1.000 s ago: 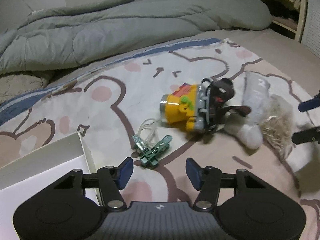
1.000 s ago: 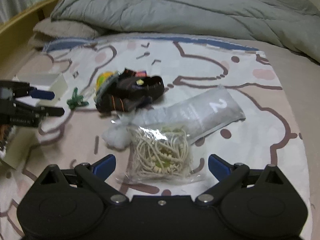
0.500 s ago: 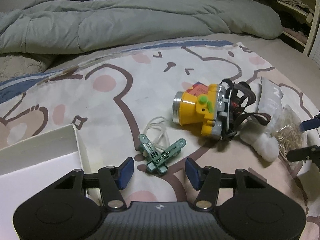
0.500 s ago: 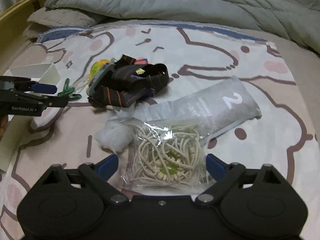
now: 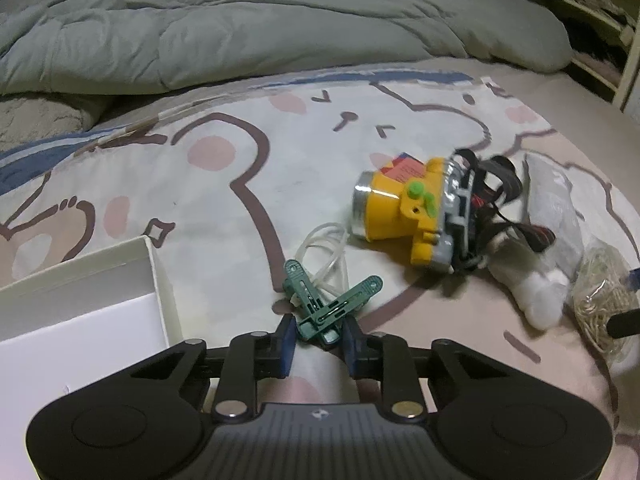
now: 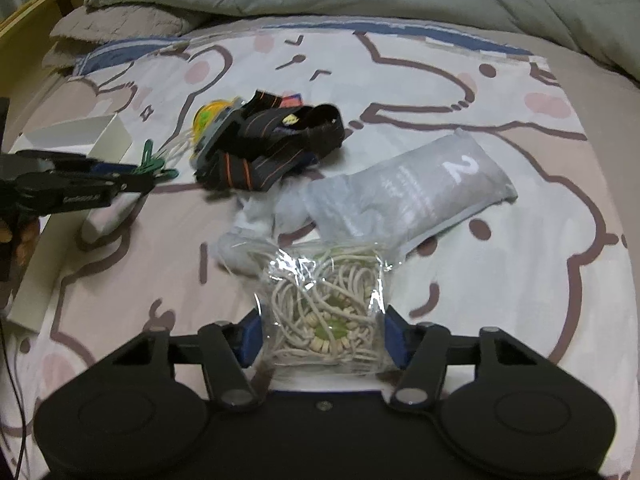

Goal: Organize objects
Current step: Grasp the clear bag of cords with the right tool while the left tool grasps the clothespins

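**Both grippers closed around small items on the bed**

The green clips (image 5: 326, 306) are held between the blue pads of the left gripper (image 5: 318, 338); the near ends of the clips are clamped, while the far ends lie on the bed sheet (image 5: 224, 200). A loop of clear cord (image 5: 326, 250) is seen just behind the clips, partly hidden beneath them. The white box (image 5: 80, 300) lies just left of the gripper, cut off by the frame edge.

The clear bag of beaded cords (image 6: 326, 308) is pressed on both sides by the pads of the right gripper (image 6: 324, 338); the bag's lower edge is hidden behind the gripper body. Beyond it, a grey pouch (image 6: 412, 196) marked "2" is laid across something white (image 6: 244, 240) that is hard to make out. The yellow headlamp (image 5: 404, 212) lies near the clips, its dark strap (image 6: 272, 148) covering most of it in the right wrist view. A grey quilt (image 5: 240, 24) is bunched at the far side.
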Tool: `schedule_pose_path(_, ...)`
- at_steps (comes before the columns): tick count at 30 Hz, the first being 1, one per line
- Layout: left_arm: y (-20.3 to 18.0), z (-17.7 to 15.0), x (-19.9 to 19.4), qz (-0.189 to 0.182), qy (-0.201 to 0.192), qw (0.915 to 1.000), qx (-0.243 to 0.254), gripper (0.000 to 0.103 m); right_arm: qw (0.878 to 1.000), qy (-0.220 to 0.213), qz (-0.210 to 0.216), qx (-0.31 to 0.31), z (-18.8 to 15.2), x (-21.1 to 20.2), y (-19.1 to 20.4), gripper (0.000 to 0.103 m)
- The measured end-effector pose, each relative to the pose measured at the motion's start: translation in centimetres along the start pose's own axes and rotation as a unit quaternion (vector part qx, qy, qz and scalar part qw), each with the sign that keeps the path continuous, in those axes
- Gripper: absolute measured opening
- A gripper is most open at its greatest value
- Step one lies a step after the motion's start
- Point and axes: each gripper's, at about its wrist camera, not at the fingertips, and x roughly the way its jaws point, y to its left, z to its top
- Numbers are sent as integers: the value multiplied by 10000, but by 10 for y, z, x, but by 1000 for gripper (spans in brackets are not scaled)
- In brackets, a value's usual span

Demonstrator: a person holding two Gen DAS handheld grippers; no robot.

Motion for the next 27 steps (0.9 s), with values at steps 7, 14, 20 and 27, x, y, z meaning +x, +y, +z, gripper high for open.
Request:
schedule_pose_path(7,-10,-5,-12,-154,286,9994,141,26,9996,260,94,-40,-13,-10,2,56)
schedule_pose_path(14,-22,-17,-25,-329,853,9945,508,26,9982,480,318,-190,-29,-19,7,55)
schedule_pose_path(20,-35,-21,-28,-133,694,9921,1038,35,9979,528,330,-198,-34,-18,8,56)
schedule_pose_path(27,-38,-17,-17,-19,703,9882,1362,38,9983,484,312,-93,-33,-12,7,60)
